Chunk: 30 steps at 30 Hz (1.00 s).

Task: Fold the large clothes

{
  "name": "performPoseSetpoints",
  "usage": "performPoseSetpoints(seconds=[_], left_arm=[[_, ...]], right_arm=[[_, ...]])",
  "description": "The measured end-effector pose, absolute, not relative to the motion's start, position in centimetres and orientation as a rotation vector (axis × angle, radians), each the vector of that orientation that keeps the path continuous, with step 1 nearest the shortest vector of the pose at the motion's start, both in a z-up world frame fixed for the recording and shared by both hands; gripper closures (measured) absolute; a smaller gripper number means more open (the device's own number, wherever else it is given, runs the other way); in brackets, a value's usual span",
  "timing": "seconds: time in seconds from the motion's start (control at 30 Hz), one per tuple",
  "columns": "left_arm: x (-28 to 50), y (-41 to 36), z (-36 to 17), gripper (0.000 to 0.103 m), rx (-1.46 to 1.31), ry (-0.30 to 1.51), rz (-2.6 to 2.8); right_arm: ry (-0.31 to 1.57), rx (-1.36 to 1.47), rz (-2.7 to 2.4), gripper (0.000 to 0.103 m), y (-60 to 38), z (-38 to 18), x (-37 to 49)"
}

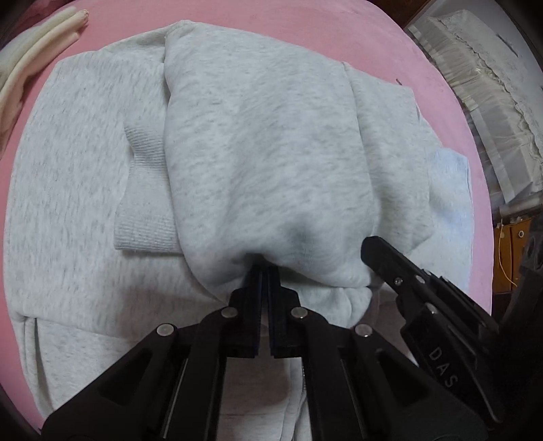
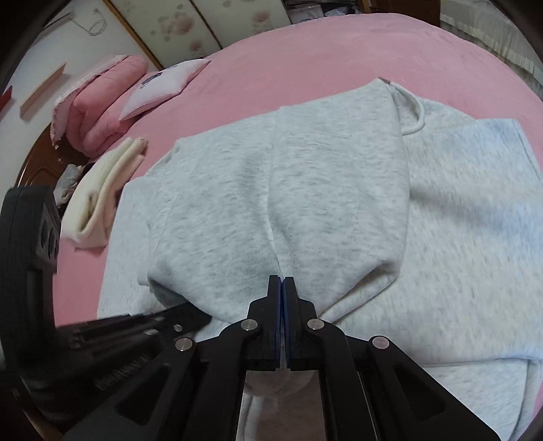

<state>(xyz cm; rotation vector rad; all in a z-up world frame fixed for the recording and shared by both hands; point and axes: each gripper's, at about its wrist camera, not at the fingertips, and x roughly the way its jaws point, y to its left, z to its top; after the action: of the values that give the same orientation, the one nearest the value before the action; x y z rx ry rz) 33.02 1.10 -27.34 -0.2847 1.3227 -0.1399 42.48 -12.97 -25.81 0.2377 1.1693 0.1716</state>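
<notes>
Lying spread over the pink bed (image 1: pixel 305 30), the grey hoodie (image 1: pixel 85 152) fills the middle of both frames. The left gripper (image 1: pixel 264 271) has its jaws clamped tight on the near edge of the hood (image 1: pixel 264 152), at lower centre of the left wrist view, and the right gripper (image 2: pixel 281 283) pinches the same bunched edge in its own view. Each gripper pokes into the other's frame from the side. A folded cream cloth (image 2: pixel 101 190) sits at the left, near a pink quilt (image 2: pixel 101 101).

Grey hoodie (image 1: pixel 258 163) hides left tool (image 1: pixel 265 271) fingertips; its hem is cut off.
</notes>
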Motion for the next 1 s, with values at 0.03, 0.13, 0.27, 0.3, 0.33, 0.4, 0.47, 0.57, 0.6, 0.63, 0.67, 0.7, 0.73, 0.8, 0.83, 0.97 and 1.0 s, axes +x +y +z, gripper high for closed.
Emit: performPoseSetpoints(seconds=[0.03, 0.13, 0.27, 0.3, 0.33, 0.4, 0.47, 0.57, 0.6, 0.63, 0.67, 0.7, 0.73, 0.8, 0.83, 0.97, 1.0], left_arm=[[32.9, 1.2, -27.2, 0.102, -0.300, 1.312, -0.144], [31.3, 2.5, -26.3, 0.102, -0.356, 1.265, -0.173], [29.0, 3.7, -24.5, 0.102, -0.385, 1.222, -0.191], [28.4, 3.9, -24.4, 0.102, -0.402, 1.228, -0.201], [28.5, 3.9, -24.2, 0.102, -0.412, 1.234, -0.199], [27.2, 4.2, -24.2, 0.102, -0.420, 1.238, -0.172], [25.1, 4.8, -23.9, 0.102, -0.414, 1.245, -0.158], [21.9, 6.0, -22.1, 0.102, -0.371, 1.249, -0.127], [20.6, 6.6, -21.8, 0.102, -0.358, 1.249, -0.118], [19.1, 7.6, -21.4, 0.100, -0.348, 1.253, -0.105], [18.0, 8.0, -21.4, 0.099, -0.343, 1.261, -0.095], [16.7, 8.3, -21.6, 0.099, -0.342, 1.281, -0.081], [15.3, 8.6, -21.7, 0.099, -0.348, 1.298, -0.069], [13.3, 8.6, -21.8, 0.099, -0.361, 1.316, -0.045], [12.3, 8.7, -21.7, 0.099, -0.370, 1.318, -0.036], [7.5, 9.3, -20.6, 0.099, -0.401, 1.299, -0.015], [6.3, 9.5, -20.2, 0.099, -0.413, 1.285, -0.001]], right_arm=[[1.161, 0.237, 0.163, 0.102, -12.8, -26.0, 42.4], [1.122, 0.282, 0.152, 0.101, -13.3, -25.2, 41.9], [1.036, 0.359, 0.174, 0.101, -14.4, -23.4, 38.9], [1.023, 0.367, 0.189, 0.101, -14.5, -23.2, 37.9], [1.036, 0.368, 0.209, 0.101, -14.4, -23.5, 37.1], [1.141, 0.328, 0.216, 0.101, -13.8, -25.4, 36.0], [1.221, 0.320, 0.221, 0.101, -13.3, -27.8, 34.5], [1.299, 0.328, 0.254, 0.101, -12.6, -29.8, 32.3], [1.294, 0.324, 0.258, 0.101, -12.5, -29.8, 31.2], [1.270, 0.327, 0.257, 0.101, -12.6, -29.5, 30.1], [1.261, 0.340, 0.262, 0.101, -12.7, -29.1, 29.2], [1.263, 0.353, 0.264, 0.100, -12.8, -29.0, 28.4], [1.268, 0.358, 0.259, 0.099, -12.9, -28.8, 27.4], [1.267, 0.350, 0.240, 0.088, -13.2, -28.2, 25.8], [1.270, 0.342, 0.228, 0.071, -13.3, -27.9, 24.8], [1.252, 0.308, 0.224, 0.049, -14.3, -26.1, 20.7], [1.254, 0.301, 0.218, 0.046, -14.5, -25.6, 20.2]])
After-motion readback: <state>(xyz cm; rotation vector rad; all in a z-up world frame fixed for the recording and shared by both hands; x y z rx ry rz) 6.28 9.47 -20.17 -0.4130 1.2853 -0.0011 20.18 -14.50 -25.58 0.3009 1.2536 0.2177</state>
